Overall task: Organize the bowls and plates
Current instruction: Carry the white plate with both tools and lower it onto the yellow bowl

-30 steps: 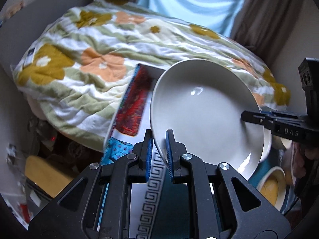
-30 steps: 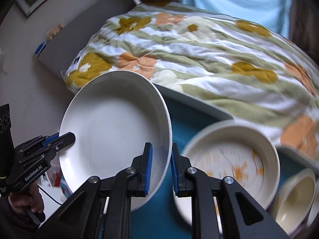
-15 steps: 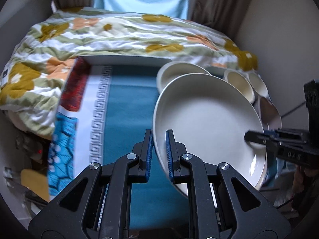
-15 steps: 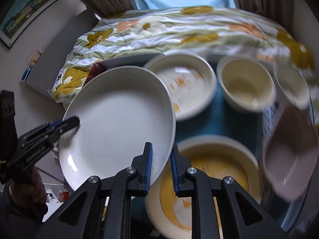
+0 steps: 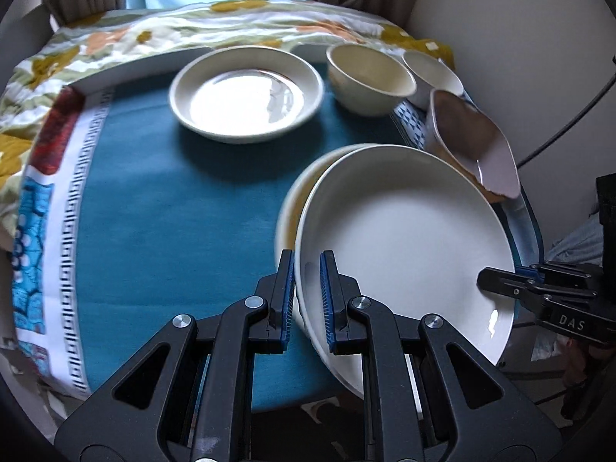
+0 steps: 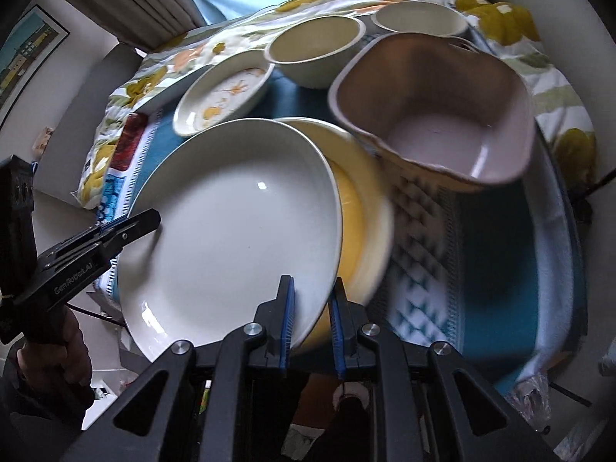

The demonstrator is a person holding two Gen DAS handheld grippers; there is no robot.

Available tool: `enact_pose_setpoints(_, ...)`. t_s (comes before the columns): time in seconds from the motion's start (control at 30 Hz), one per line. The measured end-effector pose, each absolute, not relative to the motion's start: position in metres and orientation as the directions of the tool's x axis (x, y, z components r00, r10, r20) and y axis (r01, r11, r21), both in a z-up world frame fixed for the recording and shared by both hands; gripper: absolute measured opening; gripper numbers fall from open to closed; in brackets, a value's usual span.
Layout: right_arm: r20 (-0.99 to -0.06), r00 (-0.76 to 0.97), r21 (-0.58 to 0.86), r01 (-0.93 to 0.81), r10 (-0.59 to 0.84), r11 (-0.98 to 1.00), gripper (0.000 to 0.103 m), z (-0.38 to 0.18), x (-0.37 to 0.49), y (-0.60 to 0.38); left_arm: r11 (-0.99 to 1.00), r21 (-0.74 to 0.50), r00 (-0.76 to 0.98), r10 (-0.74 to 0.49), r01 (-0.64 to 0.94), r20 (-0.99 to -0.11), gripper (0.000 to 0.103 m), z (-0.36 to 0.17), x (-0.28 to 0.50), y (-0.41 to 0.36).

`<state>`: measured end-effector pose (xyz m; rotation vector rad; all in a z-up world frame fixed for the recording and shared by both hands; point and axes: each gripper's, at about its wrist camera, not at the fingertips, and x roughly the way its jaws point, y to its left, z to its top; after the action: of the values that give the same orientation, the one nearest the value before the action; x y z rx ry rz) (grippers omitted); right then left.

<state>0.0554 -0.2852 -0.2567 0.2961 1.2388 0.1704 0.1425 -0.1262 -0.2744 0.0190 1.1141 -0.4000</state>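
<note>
Left wrist view: left gripper (image 5: 307, 296) jaws clamped on near rim of white plate (image 5: 404, 238), tilted, hanging just over yellow plate (image 5: 288, 215) on the counter (image 5: 173, 200). Right gripper (image 5: 486, 279) pinches the plate's opposite rim. Beyond the yellow plate: patterned plate (image 5: 246, 92), cream bowl (image 5: 369, 77), small bowl (image 5: 431, 67); pink square bowl (image 5: 473, 142) just beside the yellow plate, far-right of it. Left gripper pitched steeply down, pads either side of the rim.

Right wrist view: right gripper (image 6: 312, 319) jaws closed on white plate (image 6: 238, 227) rim, left gripper (image 6: 150, 221) on the far rim, person's hand (image 6: 57, 338) on its handle. Yellow plate (image 6: 365, 208) pokes out beyond the white one; pink square bowl (image 6: 442, 115) close behind it, patterned plate (image 6: 223, 92) and cream bowl (image 6: 315, 46) further back. Right gripper also angled steeply down.

Step, as judged: stack white plate onto yellow plate. Do it well: level both rims together, centre over yellow plate, lower evenly, keep clear of pink bowl, release both sides only once seated
</note>
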Motion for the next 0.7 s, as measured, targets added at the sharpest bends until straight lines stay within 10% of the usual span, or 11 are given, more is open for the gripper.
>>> enact_pose_setpoints(0.7, -0.886, 0.376, 0.309, 0.044, 0.271, 0.950, 0.016, -0.266, 0.056, -0.308, 0.931, -0.112, 0.361, -0.243, 0.348, -0.900, 0.013, -0.305, 0.159, -0.153)
